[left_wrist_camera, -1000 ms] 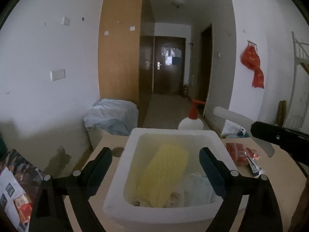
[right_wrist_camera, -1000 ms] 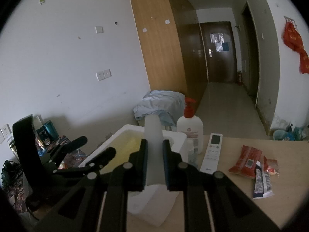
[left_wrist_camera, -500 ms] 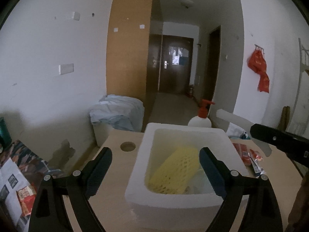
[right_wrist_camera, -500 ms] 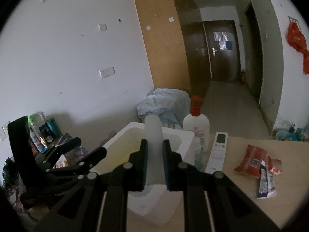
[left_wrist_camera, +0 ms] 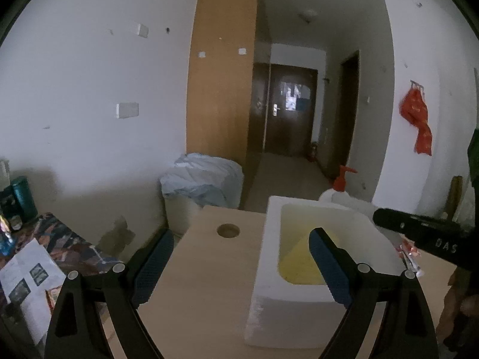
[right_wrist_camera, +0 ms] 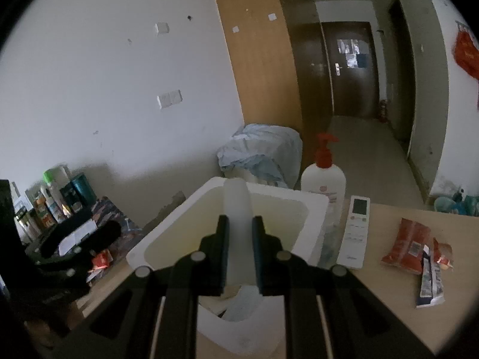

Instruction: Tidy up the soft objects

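Only right wrist view shows right gripper (right_wrist_camera: 239,233) clamping foam sheet (right_wrist_camera: 236,206); left gripper (left_wrist_camera: 239,260) gapes empty.

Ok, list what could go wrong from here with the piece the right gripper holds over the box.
1. The right gripper pinches the white foam strip low down; its free end could catch the foam box rim.
2. The pump bottle stands touching the box; a nudge could tip it.
3. The open left gripper is close and could collide.

1 foam box (right_wrist_camera: 314,206), 1 pump btl (right_wrist_camera: 323,179), 1 remote (right_wrist_camera: 356,230)
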`<state>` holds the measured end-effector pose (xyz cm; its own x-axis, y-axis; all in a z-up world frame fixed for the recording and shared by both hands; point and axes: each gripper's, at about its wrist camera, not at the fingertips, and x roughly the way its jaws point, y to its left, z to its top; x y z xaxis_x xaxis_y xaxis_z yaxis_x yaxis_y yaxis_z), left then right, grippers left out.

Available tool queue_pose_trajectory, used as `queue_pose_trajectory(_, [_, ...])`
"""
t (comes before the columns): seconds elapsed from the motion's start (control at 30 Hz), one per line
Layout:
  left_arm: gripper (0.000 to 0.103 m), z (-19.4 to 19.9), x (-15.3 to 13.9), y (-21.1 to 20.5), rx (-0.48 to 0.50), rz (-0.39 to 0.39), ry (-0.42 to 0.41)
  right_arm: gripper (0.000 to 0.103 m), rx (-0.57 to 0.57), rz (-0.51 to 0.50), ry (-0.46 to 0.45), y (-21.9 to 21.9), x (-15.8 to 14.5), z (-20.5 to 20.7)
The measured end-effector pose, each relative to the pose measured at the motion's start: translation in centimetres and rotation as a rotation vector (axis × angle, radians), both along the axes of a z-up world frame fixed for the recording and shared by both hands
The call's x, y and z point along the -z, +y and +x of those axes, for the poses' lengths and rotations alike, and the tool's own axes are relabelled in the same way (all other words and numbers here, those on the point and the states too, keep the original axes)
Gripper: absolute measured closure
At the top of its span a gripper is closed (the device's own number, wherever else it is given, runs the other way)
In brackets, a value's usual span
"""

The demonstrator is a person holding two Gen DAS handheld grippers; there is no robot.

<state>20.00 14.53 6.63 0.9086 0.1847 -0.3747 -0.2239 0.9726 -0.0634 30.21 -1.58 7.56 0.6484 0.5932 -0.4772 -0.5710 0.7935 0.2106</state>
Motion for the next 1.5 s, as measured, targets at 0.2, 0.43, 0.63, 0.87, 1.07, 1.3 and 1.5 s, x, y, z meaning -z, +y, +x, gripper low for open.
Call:
queue_pose_trajectory(0.2, [0.011,-0.4,0.0,0.7,-0.013,-0.003,0.0,0.085,-0.002,-0.017,0.013,0.8,0.6,0.3])
queue_pose_trajectory(0.43, [0.011,-0.5,0.0,1.1,-0.019,-0.012,-0.005,0.084,-0.001,-0.035,0.02,1.5,0.9,0.7])
queue_pose_trajectory(0.63, [0.011,-0.8,0.0,1.5,-0.032,-0.022,-0.014,0.071,0.009,-0.038,0.009,1.6,0.8,0.7])
queue_pose_trajectory(0.87, [0.011,-0.9,0.0,1.4,-0.028,-0.023,-0.01,0.036,0.016,-0.047,-0.032,1.6,0.4,-0.2])
queue_pose_trajectory(1.07, [0.011,-1.2,-0.2,1.3,-0.028,-0.012,-0.015,0.026,0.024,-0.041,-0.03,1.2,0.2,-0.1])
queue_pose_trajectory(1.3, [0.0,-1.8,-0.6,0.8,-0.034,0.005,-0.028,0.0,0.04,-0.024,-0.056,0.1,-0.5,-1.1])
queue_pose_trajectory(1.5, [0.0,-2.2,-0.7,0.2,-0.018,0.006,-0.025,0.0,0.087,-0.044,-0.066,-1.4,-0.5,-1.6])
